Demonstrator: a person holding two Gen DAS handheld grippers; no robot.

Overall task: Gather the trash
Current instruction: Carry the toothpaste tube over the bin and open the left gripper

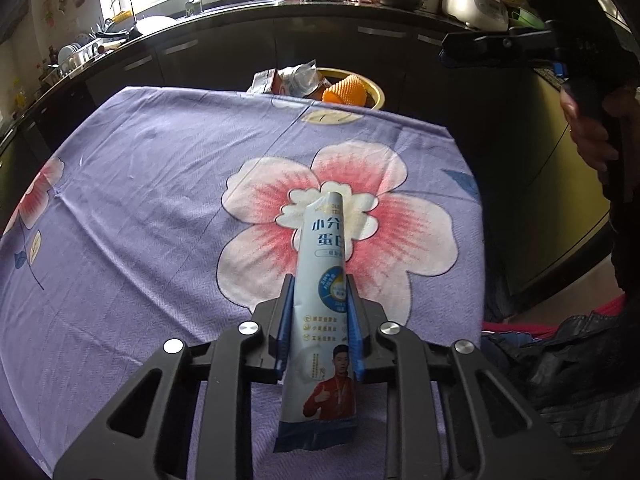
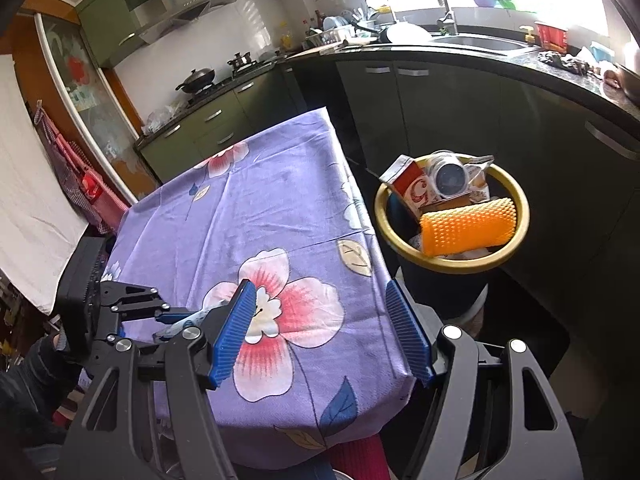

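My left gripper is shut on a light blue drink packet with Chinese print, held above the purple floral tablecloth. The right wrist view shows that gripper low at the table's left, packet partly hidden. My right gripper is open and empty over the table's near right corner; it also appears at the upper right of the left wrist view, its fingertips hard to read there. A yellow-rimmed trash bin beyond the table's far edge holds an orange ridged sleeve, a carton and a clear bottle; the bin rim also shows in the left view.
Dark kitchen cabinets and a cluttered counter with a sink curve around the table. A stove with a wok stands at the back left. A person's hand and clothing are at the right.
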